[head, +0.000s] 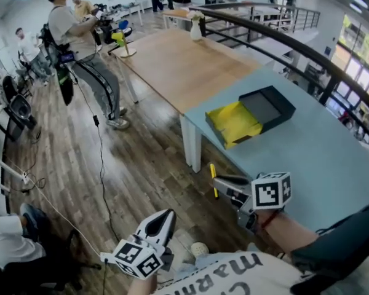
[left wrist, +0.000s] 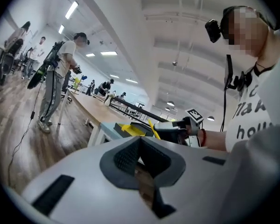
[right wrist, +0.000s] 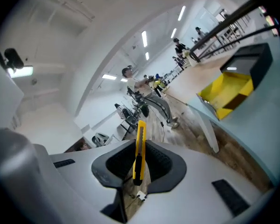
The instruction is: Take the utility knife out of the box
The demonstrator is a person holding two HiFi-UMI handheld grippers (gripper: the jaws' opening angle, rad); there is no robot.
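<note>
The utility knife [head: 213, 177] is yellow and slim, and my right gripper [head: 218, 182] is shut on it just off the near-left corner of the blue-grey table. In the right gripper view the knife [right wrist: 139, 146] stands upright between the dark pads of the right gripper [right wrist: 139, 148]. The box [head: 252, 114] lies on the table beyond, its yellow tray [head: 234, 123] slid out of the black sleeve [head: 269, 106] and showing nothing inside. My left gripper [head: 168, 215] hangs lower left over the floor, shut and holding nothing; from its view [left wrist: 140, 141] I see the knife [left wrist: 151, 127] and box [left wrist: 130, 129].
The blue-grey table [head: 307, 158] joins a long wooden table [head: 184, 60] with a white vase [head: 196, 28]. A dark railing [head: 307, 54] curves behind them. A person [head: 80, 48] stands on the wooden floor to the left, cables trail there, and another person sits at lower left [head: 6, 238].
</note>
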